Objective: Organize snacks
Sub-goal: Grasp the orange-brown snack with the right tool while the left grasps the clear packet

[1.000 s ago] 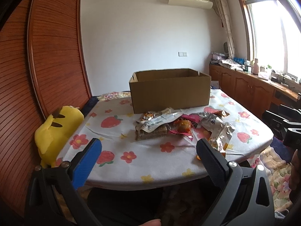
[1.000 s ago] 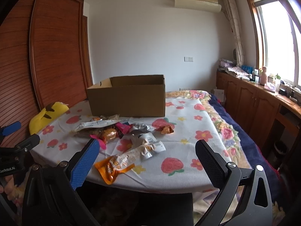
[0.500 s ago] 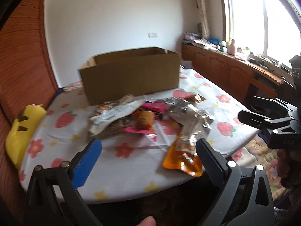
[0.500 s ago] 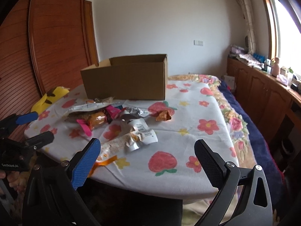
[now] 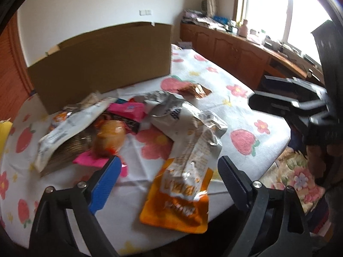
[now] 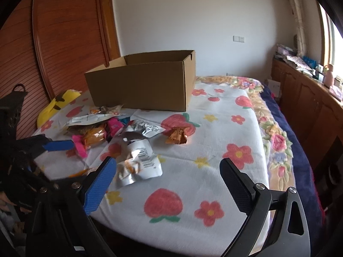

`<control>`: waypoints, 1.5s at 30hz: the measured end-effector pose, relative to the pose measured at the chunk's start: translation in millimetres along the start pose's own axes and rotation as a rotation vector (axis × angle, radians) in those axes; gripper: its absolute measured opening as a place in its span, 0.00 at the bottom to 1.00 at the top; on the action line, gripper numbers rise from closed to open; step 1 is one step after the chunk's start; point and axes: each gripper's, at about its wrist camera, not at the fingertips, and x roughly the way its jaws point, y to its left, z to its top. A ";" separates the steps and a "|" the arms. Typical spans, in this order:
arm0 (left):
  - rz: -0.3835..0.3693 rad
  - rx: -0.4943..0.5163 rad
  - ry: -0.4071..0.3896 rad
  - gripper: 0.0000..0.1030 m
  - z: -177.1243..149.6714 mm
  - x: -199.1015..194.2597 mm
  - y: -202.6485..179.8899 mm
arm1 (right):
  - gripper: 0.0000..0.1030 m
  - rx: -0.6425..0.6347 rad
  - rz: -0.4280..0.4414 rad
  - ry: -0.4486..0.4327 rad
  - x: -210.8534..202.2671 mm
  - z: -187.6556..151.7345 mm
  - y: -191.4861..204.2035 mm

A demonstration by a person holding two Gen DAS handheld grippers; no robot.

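Approach step: your left gripper (image 5: 167, 180), fingers spread and empty, hangs over the orange snack pouch (image 5: 178, 194) at lower centre; your right gripper (image 6: 168, 182) is likewise spread. Next, close on the pouch and carry it to the cardboard box (image 5: 103, 64) at upper left.

I'm looking into a lived-in room of a home. At my 9 o'clock a reddish wooden sliding door (image 6: 64, 42) covers the wall; at 2 o'clock low wooden cabinets (image 6: 310, 98) run under a sunlit window (image 5: 278, 6), their top cluttered with bottles and bags. A strawberry-and-flower cloth (image 6: 214, 150) covers the table, and a wall switch (image 6: 238, 39) sits at 12.
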 end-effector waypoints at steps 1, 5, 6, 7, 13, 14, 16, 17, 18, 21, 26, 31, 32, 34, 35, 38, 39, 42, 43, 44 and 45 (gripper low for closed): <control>-0.002 0.010 0.016 0.89 2.0 6.0 -2.0 | 0.94 -0.007 0.004 0.007 2.6 3.0 -2.0; 0.005 0.052 0.057 0.89 5.5 21.2 -8.2 | 0.93 -0.037 0.012 0.029 11.7 15.5 -10.3; 0.001 0.057 0.065 0.89 6.2 23.7 -9.2 | 0.93 -0.042 0.015 0.035 13.9 17.5 -12.4; -0.001 0.065 0.075 0.89 7.4 26.9 -10.9 | 0.93 -0.047 0.018 0.040 16.0 19.3 -14.2; 0.004 0.088 0.119 0.89 13.6 44.5 -17.5 | 0.93 -0.049 0.011 0.061 26.2 23.7 -24.1; 0.004 0.091 0.122 0.90 14.4 45.9 -18.6 | 0.93 -0.043 0.012 0.062 26.8 23.5 -26.4; 0.001 0.100 0.123 0.90 16.0 47.3 -21.4 | 0.93 -0.034 0.013 0.067 29.1 22.5 -29.7; 0.000 0.101 0.126 0.90 16.8 47.8 -22.2 | 0.93 -0.030 0.014 0.071 30.2 21.8 -31.0; -0.005 0.100 0.130 0.90 18.1 49.4 -22.6 | 0.93 -0.028 0.014 0.075 31.3 21.0 -31.8; -0.033 0.084 0.142 0.92 20.5 55.1 -20.0 | 0.93 -0.023 0.013 0.085 34.5 18.2 -33.7; -0.036 0.089 0.106 0.53 20.5 48.6 -15.4 | 0.93 -0.018 0.027 0.104 42.9 16.7 -33.6; -0.030 0.047 0.092 0.45 18.6 42.9 -0.7 | 0.87 -0.016 0.063 0.122 54.9 24.4 -32.8; -0.044 0.037 0.088 0.44 18.3 40.9 1.3 | 0.84 -0.017 0.073 0.127 57.8 26.6 -32.0; -0.065 0.018 0.072 0.44 16.8 34.1 6.1 | 0.80 -0.016 0.098 0.136 64.0 30.8 -30.8; -0.069 0.015 0.066 0.44 15.9 31.2 7.1 | 0.78 -0.012 0.113 0.144 68.9 33.5 -29.5; -0.091 -0.011 0.048 0.44 13.1 21.4 14.8 | 0.69 0.002 0.140 0.170 82.9 39.7 -27.9; -0.091 -0.014 0.041 0.44 12.9 18.6 15.9 | 0.67 0.002 0.144 0.177 87.3 41.6 -26.8; -0.085 -0.028 0.019 0.44 13.7 11.3 23.0 | 0.60 -0.002 0.129 0.199 100.7 46.6 -23.4; -0.082 -0.035 0.008 0.44 14.1 8.4 26.4 | 0.57 -0.003 0.125 0.205 104.0 47.3 -22.4; -0.078 -0.038 0.000 0.44 14.8 6.3 28.7 | 0.56 -0.006 0.113 0.214 107.2 47.8 -21.7; -0.073 -0.041 -0.008 0.44 15.4 4.8 31.1 | 0.54 -0.012 0.096 0.221 109.8 48.0 -20.6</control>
